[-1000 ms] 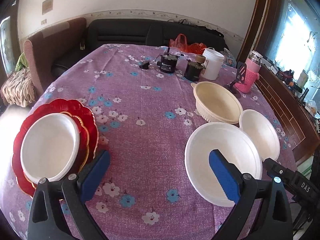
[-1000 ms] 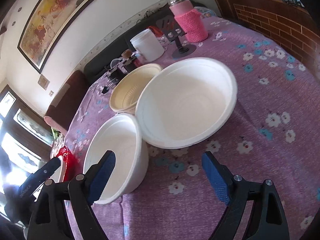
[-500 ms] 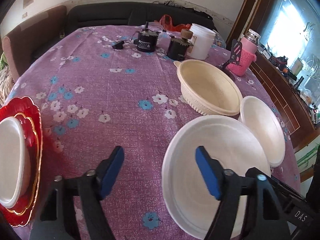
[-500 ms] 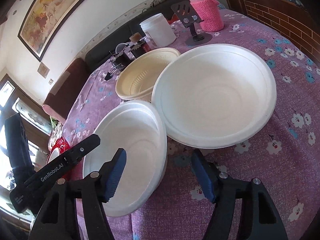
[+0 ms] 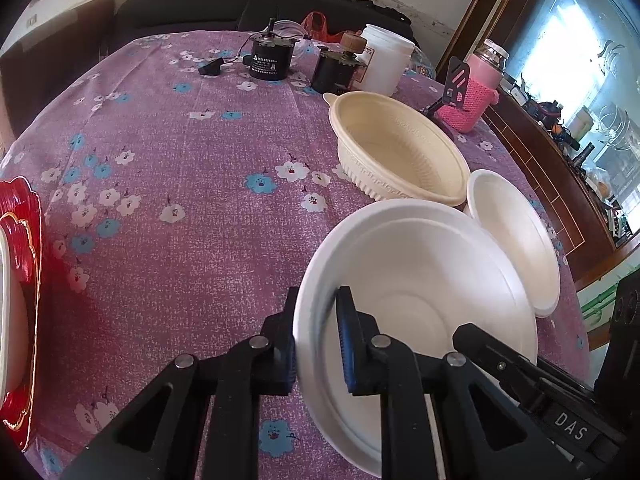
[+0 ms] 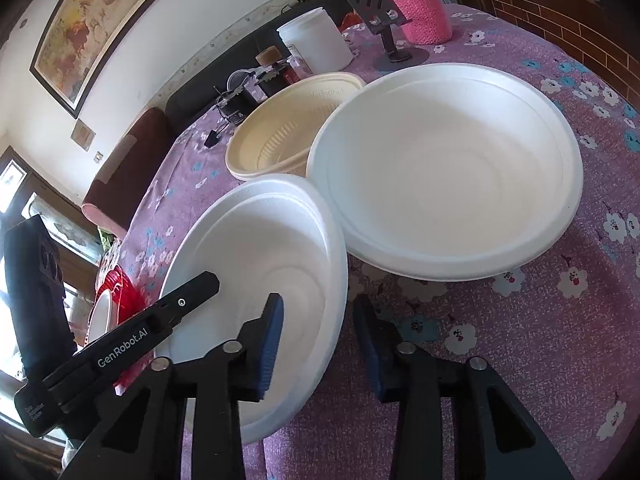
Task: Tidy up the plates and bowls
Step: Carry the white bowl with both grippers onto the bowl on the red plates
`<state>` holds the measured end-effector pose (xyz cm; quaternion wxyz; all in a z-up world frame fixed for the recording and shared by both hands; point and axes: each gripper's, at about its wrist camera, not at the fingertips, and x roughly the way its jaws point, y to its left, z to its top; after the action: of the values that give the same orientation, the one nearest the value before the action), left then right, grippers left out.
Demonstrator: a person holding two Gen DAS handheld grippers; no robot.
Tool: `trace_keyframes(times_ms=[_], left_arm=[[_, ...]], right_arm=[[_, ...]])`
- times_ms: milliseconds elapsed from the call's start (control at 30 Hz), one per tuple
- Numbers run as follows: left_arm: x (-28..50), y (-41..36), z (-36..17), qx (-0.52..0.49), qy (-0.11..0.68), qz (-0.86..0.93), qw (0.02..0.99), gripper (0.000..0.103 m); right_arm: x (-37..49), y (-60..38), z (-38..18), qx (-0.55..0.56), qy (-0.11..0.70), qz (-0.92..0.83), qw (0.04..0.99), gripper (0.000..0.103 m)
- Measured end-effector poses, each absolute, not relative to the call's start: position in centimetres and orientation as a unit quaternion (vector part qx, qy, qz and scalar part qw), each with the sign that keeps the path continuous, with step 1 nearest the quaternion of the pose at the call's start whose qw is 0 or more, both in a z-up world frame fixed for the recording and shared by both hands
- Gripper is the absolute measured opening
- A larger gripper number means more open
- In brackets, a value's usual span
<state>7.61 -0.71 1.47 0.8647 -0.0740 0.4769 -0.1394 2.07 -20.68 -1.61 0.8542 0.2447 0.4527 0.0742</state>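
Purple flowered cloth point(image 5: 168, 152) covers the whole table. A dark sofa point(image 5: 180, 12) runs along its far edge.

At the far right stands a pink knitted flask point(image 5: 478, 96) with a black phone stand point(image 5: 456, 78) just in front of it, and a white tub point(image 5: 384, 62) to their left. Two black motors point(image 5: 266, 60) point(image 5: 336, 70) sit left of the tub, and a small black plug point(image 5: 210, 69) lies furthest left. All of these are well behind the bowls, and nothing lies on the open cloth in the middle.

A cream ribbed bowl point(image 5: 400, 152) sits right of centre, empty. Just nearer and to its right is a white foam bowl point(image 6: 448, 168), also empty and flat on the cloth. The near white bowl point(image 6: 260, 256), empty too, has its rim close against both of them. At the near left edge a stack of red plates point(image 5: 22, 248) carries a white dish point(image 5: 6, 312), mostly cut off.

The left gripper point(image 5: 316, 296) is closed down on the near white bowl's left rim, one pad outside and one inside. The right gripper point(image 6: 317, 300) straddles the opposite rim, moderately open, with gaps showing on both sides of the foam.
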Motion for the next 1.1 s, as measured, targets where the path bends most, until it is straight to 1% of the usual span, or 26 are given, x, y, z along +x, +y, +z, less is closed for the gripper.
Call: trace_keyframes(times_ms=[100, 267, 633, 1100], left_arm=[[7.2, -0.7, 1.9, -0.068, 0.469, -0.139, 0.87, 0.014], [6.0, -0.8, 3.3, -0.051, 0.447, -0.136, 0.883, 0.012], [2.6, 0.2, 6.8, -0.033, 0.401, -0.12, 0.908, 0.012], [-1.0, 3.1, 10.1, -0.037, 0.354, -0.106, 0.928, 0.012]], right_arm=[[2.0, -20.6, -1.8, 0.242, 0.455, 0.07, 0.854, 0.022], [1.8, -20.5, -1.9, 0.246, 0.457, 0.072, 0.852, 0.017], [0.2, -18.6, 0.7, 0.223, 0.435, 0.09, 0.868, 0.017], [-2.0, -15.4, 3.7, 0.192, 0.416, 0.114, 0.882, 0.017]])
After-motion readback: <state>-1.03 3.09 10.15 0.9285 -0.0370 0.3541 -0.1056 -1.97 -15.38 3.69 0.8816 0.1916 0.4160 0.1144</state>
